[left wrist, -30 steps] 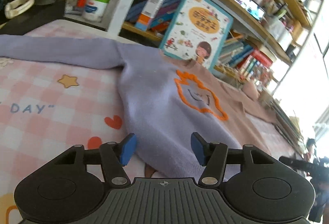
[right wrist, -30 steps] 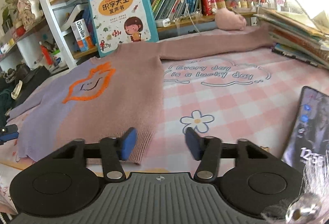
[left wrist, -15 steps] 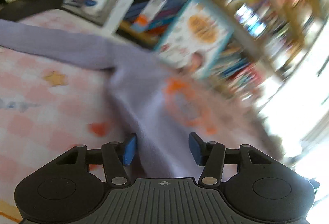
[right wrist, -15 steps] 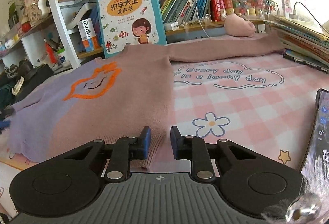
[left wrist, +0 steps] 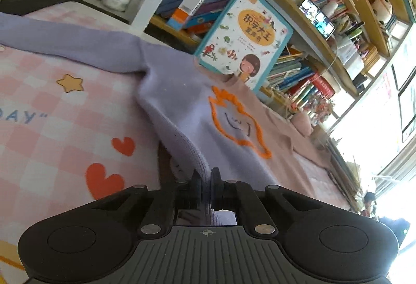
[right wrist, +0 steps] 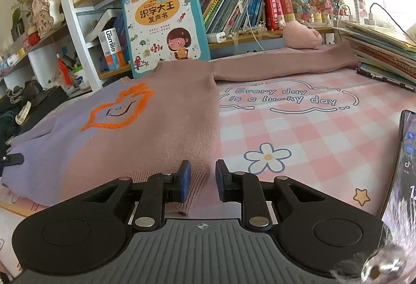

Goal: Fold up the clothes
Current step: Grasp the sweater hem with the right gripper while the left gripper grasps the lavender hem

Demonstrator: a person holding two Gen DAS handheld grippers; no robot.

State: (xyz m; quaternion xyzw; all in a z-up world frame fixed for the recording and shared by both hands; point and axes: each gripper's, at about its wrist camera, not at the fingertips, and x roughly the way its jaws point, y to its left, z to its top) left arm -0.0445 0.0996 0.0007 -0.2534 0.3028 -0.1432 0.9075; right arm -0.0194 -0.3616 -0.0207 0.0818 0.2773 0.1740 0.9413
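Observation:
A sweater, lilac on one half and dusty pink on the other, lies spread on a pink checked cloth, with an orange stitched outline on its chest. My left gripper is shut on the lilac hem edge, which rises in a ridge off the cloth. In the right wrist view the sweater lies flat, its pink sleeve stretched out to the right. My right gripper is open with a narrow gap, and the pink hem corner lies between its fingers.
A children's picture book leans on the shelf just behind the collar. A stack of books and a pink plush sit at the far right. A phone stands at the right edge. Shelves crowd the back.
My left gripper went from wide open to shut on the lilac hem and raised it. My right gripper narrowed from wide open and moved in over the pink hem corner.

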